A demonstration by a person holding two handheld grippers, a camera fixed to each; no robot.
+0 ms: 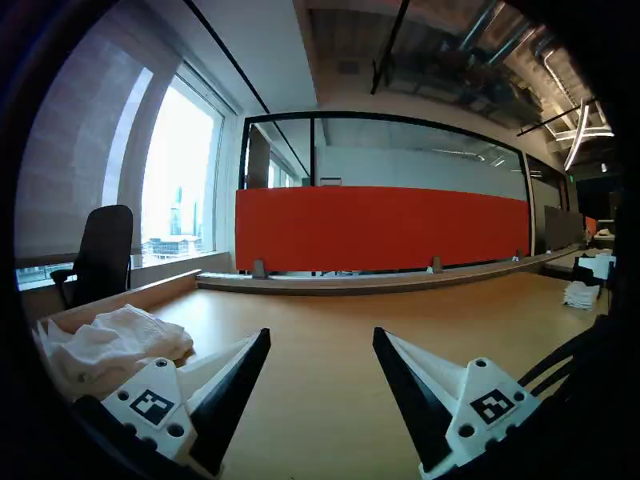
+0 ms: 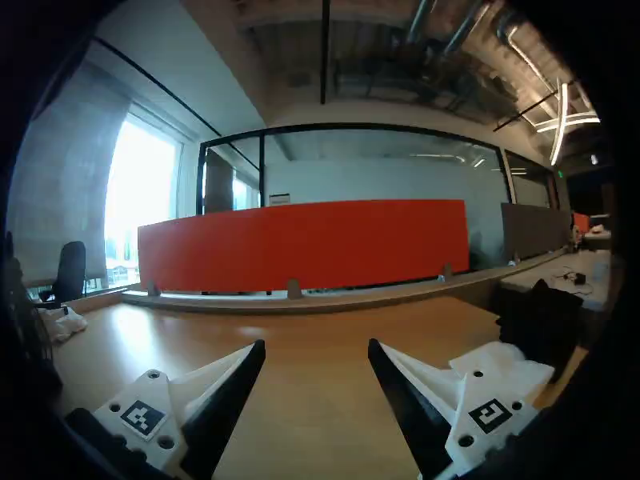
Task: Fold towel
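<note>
A crumpled white towel (image 1: 112, 348) lies in a heap on the wooden table (image 1: 344, 328), at the left of the left gripper view, beside the left finger. My left gripper (image 1: 322, 336) is open over bare tabletop with nothing between its fingers. In the right gripper view the same crumpled towel (image 2: 62, 324) sits far off at the left edge. My right gripper (image 2: 317, 346) is open too, empty, above the table (image 2: 320, 328). A white cloth (image 2: 496, 356) lies just behind its right finger.
A red divider panel (image 1: 380, 228) runs along the table's far edge. A black office chair (image 1: 100, 252) stands by the window at left. A stack of white folded cloths (image 1: 582, 294) rests at the far right. A dark object (image 2: 544, 316) stands at the right.
</note>
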